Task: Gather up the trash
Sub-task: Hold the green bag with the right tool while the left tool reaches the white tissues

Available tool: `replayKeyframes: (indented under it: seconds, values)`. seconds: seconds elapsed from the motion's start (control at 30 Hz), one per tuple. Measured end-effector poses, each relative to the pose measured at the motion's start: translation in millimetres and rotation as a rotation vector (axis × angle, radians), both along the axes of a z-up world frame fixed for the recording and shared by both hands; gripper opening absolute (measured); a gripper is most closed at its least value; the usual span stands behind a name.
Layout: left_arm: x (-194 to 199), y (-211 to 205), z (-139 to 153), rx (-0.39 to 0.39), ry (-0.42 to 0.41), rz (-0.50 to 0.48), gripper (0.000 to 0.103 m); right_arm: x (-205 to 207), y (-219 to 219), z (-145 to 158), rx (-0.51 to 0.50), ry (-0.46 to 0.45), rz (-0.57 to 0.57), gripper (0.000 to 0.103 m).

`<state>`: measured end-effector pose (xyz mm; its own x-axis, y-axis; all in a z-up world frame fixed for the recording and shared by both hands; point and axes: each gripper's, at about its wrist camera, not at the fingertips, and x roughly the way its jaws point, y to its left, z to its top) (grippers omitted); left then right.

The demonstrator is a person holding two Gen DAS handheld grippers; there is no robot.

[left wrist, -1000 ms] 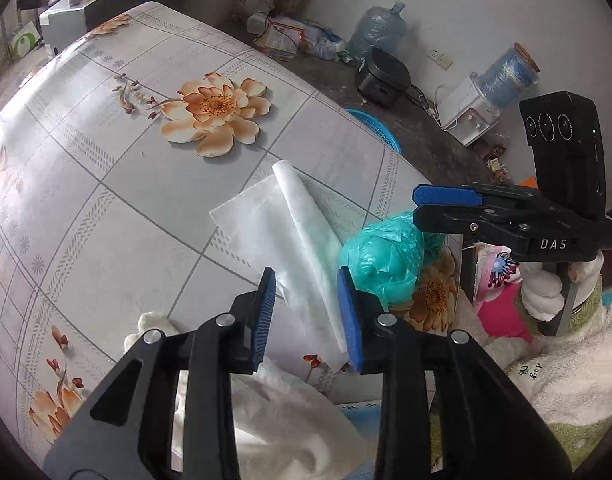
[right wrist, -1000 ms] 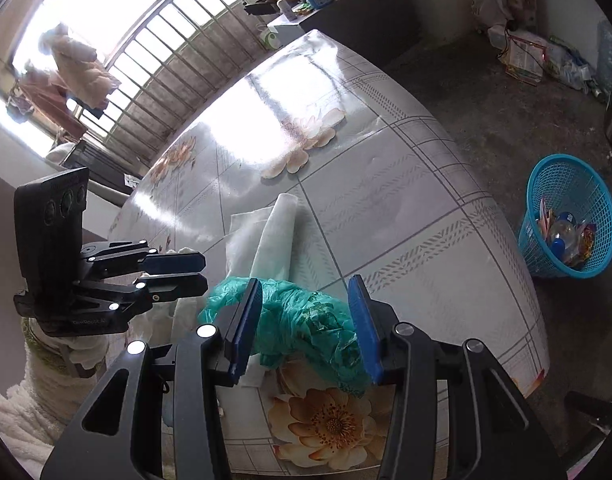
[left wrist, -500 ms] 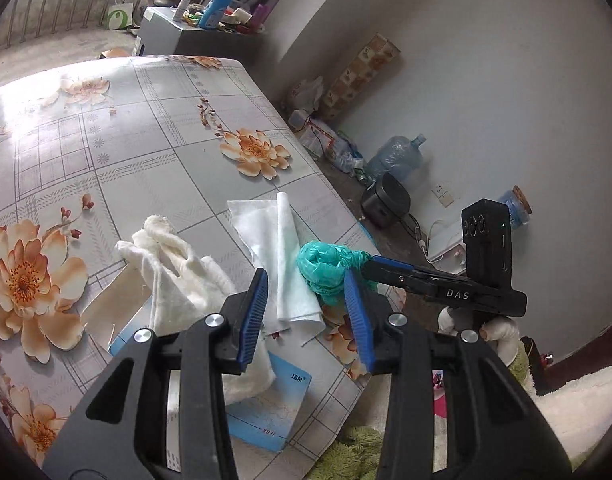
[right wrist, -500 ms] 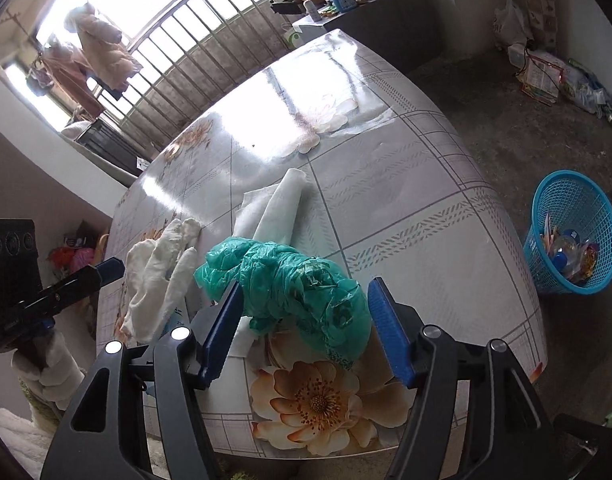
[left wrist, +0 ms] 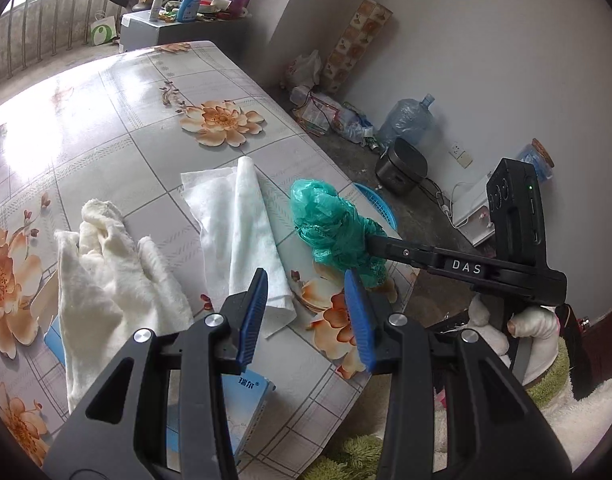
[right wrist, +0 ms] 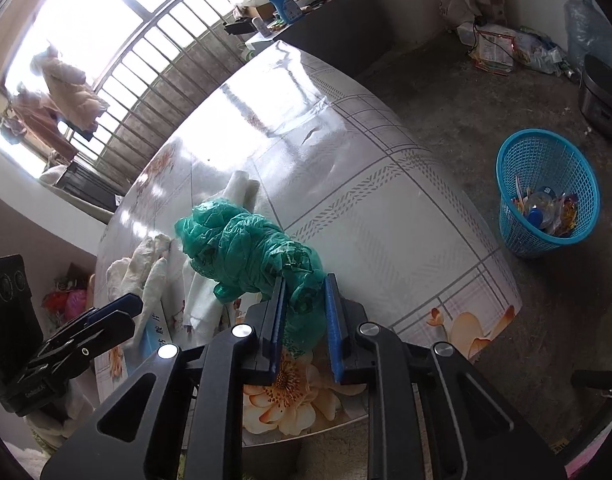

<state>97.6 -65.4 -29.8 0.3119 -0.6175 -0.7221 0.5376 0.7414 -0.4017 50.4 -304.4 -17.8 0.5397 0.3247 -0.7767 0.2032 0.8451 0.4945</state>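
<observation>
Closing on a crumpled green plastic bag, the right gripper has its blue pads drawing in on the bag's near end, low in the centre of the right wrist view; the plastic is bunched between them, and most of the bag juts up and away beyond the tips, apparently off the flowered tablecloth; seen from the left wrist camera, the same bag sits at the tip of that black tool in the middle right of the frame, gripped by its end, likely because the loose film offers no firmer hold. The left gripper hangs at the bottom centre with its pads partly apart and nothing between them, seemingly kept free for the next piece; under it lie a folded white paper towel, a rumpled cream cloth at lower left and a blue-edged tissue pack. The blue mesh waste basket, already holding wrappers, stands on the floor at the right edge, well apart from the table; that looks the bag's destination.
</observation>
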Motion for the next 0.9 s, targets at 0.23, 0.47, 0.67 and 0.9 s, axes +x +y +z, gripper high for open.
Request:
replayKeyframes:
  seconds: [0.23, 0.47, 0.67, 0.9]
  values:
    - [14, -17, -7, 0.075, 0.009, 0.019, 0.037, -19, -24, -1, 0.019, -0.006, -0.070, 0.019]
    - [32, -37, -18, 0.195, -0.005, 0.057, 0.036, -20, -37, -10, 0.079, -0.020, -0.084, 0.019]
    - [50, -48, -28, 0.277, -0.006, 0.102, 0.036, -22, -40, -14, 0.102, -0.039, -0.074, 0.019]
    - [57, -56, -39, 0.316, 0.009, 0.099, 0.027, -22, -44, -17, 0.117, -0.047, -0.062, 0.019]
